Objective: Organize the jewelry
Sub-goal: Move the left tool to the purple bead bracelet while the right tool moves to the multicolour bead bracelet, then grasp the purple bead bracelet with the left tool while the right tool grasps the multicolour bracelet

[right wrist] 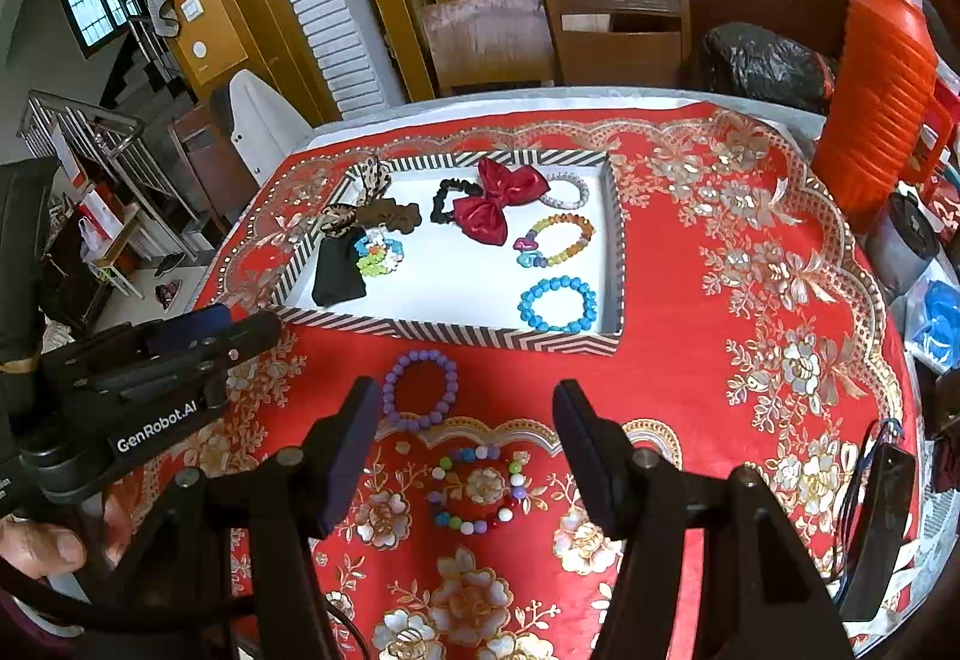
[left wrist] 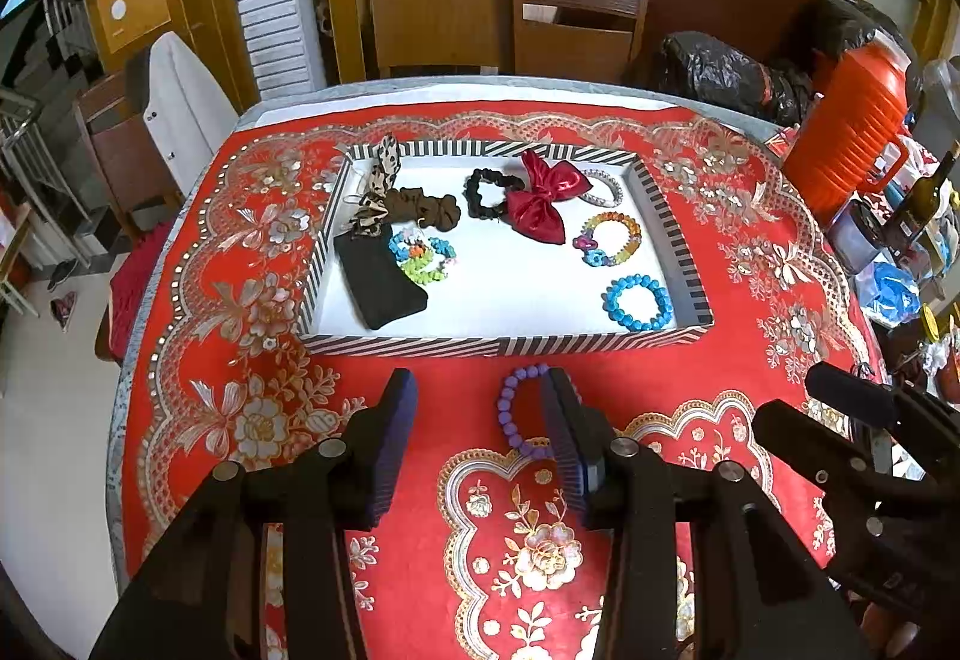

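A striped tray [left wrist: 498,345] [right wrist: 456,334] on the red tablecloth holds a blue bead bracelet [left wrist: 636,303] [right wrist: 558,303], a red bow [left wrist: 543,204] [right wrist: 495,201], scrunchies, a black pouch [left wrist: 378,279] and other bracelets. A purple bead bracelet [left wrist: 510,411] [right wrist: 420,390] lies on the cloth in front of the tray. A multicolour bead bracelet [right wrist: 477,489] lies nearer. My left gripper [left wrist: 480,396] is open, its right finger over the purple bracelet. My right gripper [right wrist: 468,408] is open above the multicolour bracelet.
An orange ribbed jug [left wrist: 852,132] [right wrist: 882,108], a bottle [left wrist: 921,204] and clutter stand at the table's right edge. Black bags [left wrist: 720,66] and wooden chairs [left wrist: 576,24] stand behind the table. The left gripper's body [right wrist: 138,378] shows left in the right wrist view.
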Available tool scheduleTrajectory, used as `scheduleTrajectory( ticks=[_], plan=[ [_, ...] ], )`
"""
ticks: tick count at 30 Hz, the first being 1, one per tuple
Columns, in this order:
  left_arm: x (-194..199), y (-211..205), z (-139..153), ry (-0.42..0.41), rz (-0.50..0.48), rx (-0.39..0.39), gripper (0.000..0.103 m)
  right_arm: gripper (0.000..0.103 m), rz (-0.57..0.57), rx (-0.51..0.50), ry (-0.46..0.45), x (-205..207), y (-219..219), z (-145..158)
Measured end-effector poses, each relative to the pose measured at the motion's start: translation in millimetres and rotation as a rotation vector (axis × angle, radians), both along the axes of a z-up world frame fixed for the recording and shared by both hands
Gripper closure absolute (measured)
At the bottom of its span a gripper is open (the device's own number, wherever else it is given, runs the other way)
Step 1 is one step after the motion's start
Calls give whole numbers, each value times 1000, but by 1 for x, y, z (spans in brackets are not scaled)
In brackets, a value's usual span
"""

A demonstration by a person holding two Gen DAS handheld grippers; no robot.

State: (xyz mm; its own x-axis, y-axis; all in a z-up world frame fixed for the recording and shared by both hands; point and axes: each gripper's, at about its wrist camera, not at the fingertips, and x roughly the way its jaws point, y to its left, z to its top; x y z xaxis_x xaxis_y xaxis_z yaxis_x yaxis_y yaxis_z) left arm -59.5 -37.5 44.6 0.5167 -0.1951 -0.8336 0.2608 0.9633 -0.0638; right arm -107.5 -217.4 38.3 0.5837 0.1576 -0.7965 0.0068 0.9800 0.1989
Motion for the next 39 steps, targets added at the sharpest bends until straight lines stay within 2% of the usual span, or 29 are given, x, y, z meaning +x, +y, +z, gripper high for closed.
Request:
scheduleTrajectory(
  ticks=[4, 8, 10, 13, 19, 22, 27, 30, 34, 37, 38, 39],
  plan=[
    [5, 0, -6, 22, 0, -1, 73, 41, 2, -3, 16, 4, -4, -6],
    [13, 10, -20, 83, 13, -28, 73, 41, -5, -8, 52, 6, -12, -23],
    [17, 14, -31, 123, 27, -32, 73, 41, -11, -42, 83, 7, -17, -40],
    [24, 21, -49, 190, 55, -50, 73, 41, 8, -24, 151, 9, -21, -70],
    [36, 14, -77, 284, 60, -92, 73, 45, 68, -49, 212, 17, -15, -110],
    [39, 2, -91, 304, 43, -77, 73, 45, 81, -56, 225, 18, -14, -120],
    [48, -20, -108, 302, 25, 2, 73, 48, 124, -76, 224, 22, -10, -131],
    [53, -30, -117, 299, 27, 47, 73, 55, 144, -99, 208, 23, -8, -132],
    [57, -38, -128, 296, 32, 92, 73, 74, 159, -145, 186, 24, -8, -132],
    [56, -45, -128, 264, 9, 109, 73, 89, 171, -155, 174, 22, -10, -132],
    [55, -46, -128, 255, -1, 103, 79, 91, 173, -152, 174, 22, -11, -132],
    [55, -46, -127, 242, -11, 96, 95, 94, 178, -140, 179, 23, -13, -132]
  ],
)
